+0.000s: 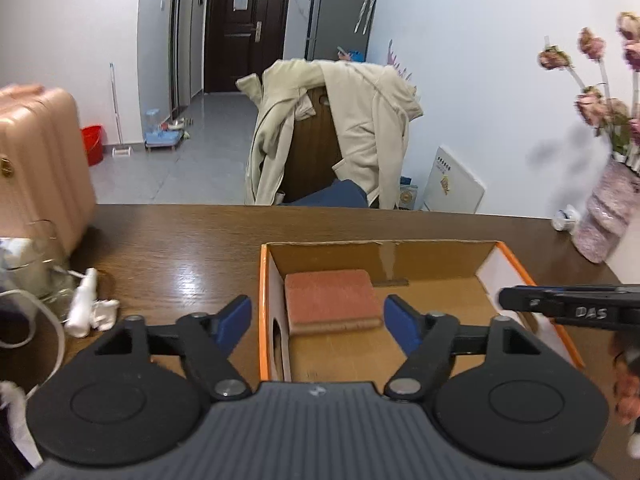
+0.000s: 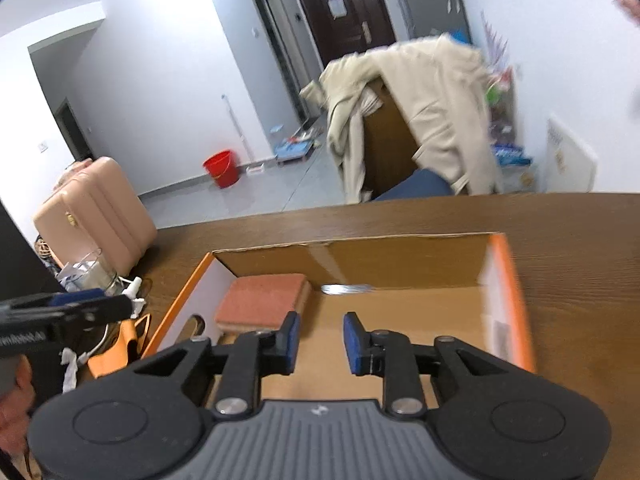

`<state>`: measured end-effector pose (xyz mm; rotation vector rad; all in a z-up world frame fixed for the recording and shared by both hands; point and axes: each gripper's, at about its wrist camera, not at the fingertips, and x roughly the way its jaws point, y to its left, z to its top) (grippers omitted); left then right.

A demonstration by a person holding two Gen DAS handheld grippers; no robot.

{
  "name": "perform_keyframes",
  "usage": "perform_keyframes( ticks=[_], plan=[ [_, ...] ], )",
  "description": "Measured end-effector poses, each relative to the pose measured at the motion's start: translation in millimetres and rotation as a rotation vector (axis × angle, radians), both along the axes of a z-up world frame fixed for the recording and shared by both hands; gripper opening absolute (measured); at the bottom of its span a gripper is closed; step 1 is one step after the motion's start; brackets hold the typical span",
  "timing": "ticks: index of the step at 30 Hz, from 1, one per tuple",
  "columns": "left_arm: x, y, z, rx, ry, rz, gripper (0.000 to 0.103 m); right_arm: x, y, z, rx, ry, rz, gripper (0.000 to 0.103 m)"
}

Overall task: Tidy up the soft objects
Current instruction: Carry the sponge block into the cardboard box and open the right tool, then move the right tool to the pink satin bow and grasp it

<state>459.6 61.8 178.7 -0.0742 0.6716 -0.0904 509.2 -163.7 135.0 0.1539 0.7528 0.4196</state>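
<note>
Lying ahead of tool (image 1: 318, 322): sponge (image 1: 332, 300)

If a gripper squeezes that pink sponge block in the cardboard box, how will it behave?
The pink sponge block looks porous, so it probably compresses and weighs little. Its flat, squat shape should not roll. The textured top likely resists slipping.

Table (image 1: 180, 240), brown wood grain: pink patterned vase (image 1: 604, 220) with faded pink flowers (image 1: 600, 108) at its far right corner; glass jug (image 1: 40, 268) and crumpled white cloth (image 1: 90, 304) along its left edge. Floor beyond: pink suitcase (image 2: 96, 212), red bucket (image 2: 221, 168), chair draped with a beige coat (image 1: 360, 120). Dark door (image 1: 246, 20) at the hallway's end.
</note>
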Motion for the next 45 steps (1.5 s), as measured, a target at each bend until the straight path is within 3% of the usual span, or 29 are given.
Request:
perform_keyframes(
  ticks=[7, 10, 14, 20, 24, 27, 30, 33, 37, 45],
  plan=[
    [-101.8, -6.8, 44.4, 0.032, -0.07, 0.002, 0.092, -110.3, -58.1, 37.6, -0.067, -0.092, -0.011, 0.035],
    [-145.3, -10.2, 53.8, 0.037, -0.091, -0.003, 0.096, -155.1, -79.7, 52.2, -0.079, -0.124, -0.016, 0.039],
    [-216.2, -10.4, 51.3, 0.027, -0.147, -0.041, 0.102, -222.4, -99.3, 62.4, -0.128, -0.218, -0.002, 0.053],
    [-295.6, -3.6, 11.1, 0.025, -0.211, -0.113, 0.103, -318.0, -106.2, 42.3, -0.14, -0.345, 0.046, 0.063],
    [-342.1, 5.5, -31.6, 0.008, -0.281, -0.106, 0.103, -376.7, -97.1, 5.7, -0.167, -0.441, 0.103, 0.07],
    [-368.4, 15.4, -70.5, -0.042, -0.285, -0.121, 0.103, -412.8, -93.1, -32.6, -0.178, -0.5, 0.058, 0.079],
    [-385.0, 26.5, -100.7, -0.08, -0.233, -0.073, 0.103, -440.9, -89.9, -68.8, -0.212, -0.479, -0.005, 0.079],
    [-383.9, 38.2, -112.8, -0.1, -0.182, -0.052, 0.103, -461.6, -97.1, -85.0, -0.203, -0.453, -0.032, 0.079],
    [-375.2, 42.8, -117.4, -0.126, -0.173, -0.04, 0.103, -472.4, -103.0, -86.8, -0.225, -0.458, -0.033, 0.079],
    [-357.7, 15.7, -124.3, -0.123, -0.16, -0.127, 0.103, -437.7, -86.9, -79.7, -0.17, -0.411, 0.004, 0.077]
  ],
)
